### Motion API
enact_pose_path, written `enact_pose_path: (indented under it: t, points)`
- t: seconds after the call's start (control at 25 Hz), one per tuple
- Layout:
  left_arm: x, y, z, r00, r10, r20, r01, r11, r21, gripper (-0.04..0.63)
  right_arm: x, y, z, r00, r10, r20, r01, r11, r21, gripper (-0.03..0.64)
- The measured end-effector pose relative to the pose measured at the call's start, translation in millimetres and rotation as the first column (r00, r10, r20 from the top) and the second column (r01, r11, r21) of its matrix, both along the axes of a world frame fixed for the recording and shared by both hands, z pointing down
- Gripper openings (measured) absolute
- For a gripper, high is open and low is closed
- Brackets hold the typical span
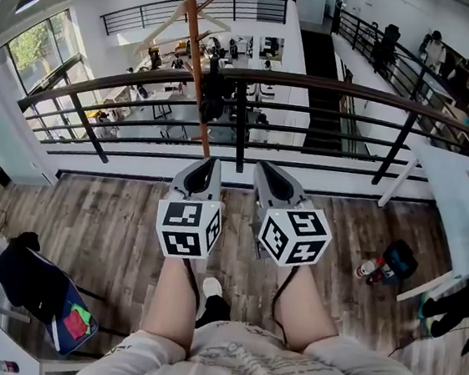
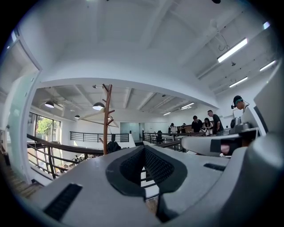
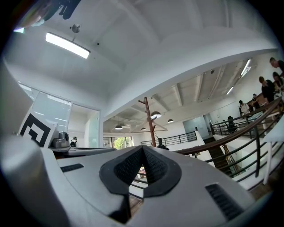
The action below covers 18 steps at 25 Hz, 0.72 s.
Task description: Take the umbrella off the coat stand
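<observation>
A brown wooden coat stand rises just in front of the black railing, ahead and slightly left of me. A dark folded thing, apparently the umbrella, hangs low on its pole. The left gripper view shows the stand with the dark bundle beside it, and the right gripper view shows the stand too. My left gripper and right gripper are held side by side, pointing level at the railing and well short of the stand. Both are shut with nothing between their jaws.
The black metal railing runs across ahead, with an open lower floor beyond. A white table stands at the right, with a bottle and a dark bag on the wood floor. A chair with dark clothing is at the left. People stand far right.
</observation>
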State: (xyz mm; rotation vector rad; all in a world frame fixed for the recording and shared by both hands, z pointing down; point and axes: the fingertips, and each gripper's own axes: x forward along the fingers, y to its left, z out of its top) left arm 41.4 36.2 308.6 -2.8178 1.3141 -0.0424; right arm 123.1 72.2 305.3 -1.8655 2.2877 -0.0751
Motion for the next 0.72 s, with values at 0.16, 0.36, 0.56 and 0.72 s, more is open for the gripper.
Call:
enact_pose_path:
  t: [0.16,0.36,0.56,0.72]
  points:
    - [11.7,-35.7,-1.9,0.999,0.02,-0.029,-0.02,1.0,-0.011,0.005,10.8,-32.6,1.2,0.999,-0.015,0.037,0.015,1.0,-0.006,0.003]
    - [19.1,-78.5,3.5,0.999,0.03,-0.036,-0.031,0.999,-0.013,0.005,19.7,-73.6,3.8,1.0,0.002,0.024,-0.002,1.0,-0.003,0.003]
    - [3.5,-140.4,3.6,0.999,0.022,-0.038,-0.022,1.0,-0.015,0.005,3.9,-136.8,0.7,1.0,-0.005,0.01,0.005,1.0,-0.001,0.003]
    - [-8.5,-197.1,-1.7,0.999,0.006,-0.041,-0.006,1.0,-0.012,0.005,-6.1,-194.7,-5.4,1.0,-0.016,0.0,0.016,1.0,0.005,0.003]
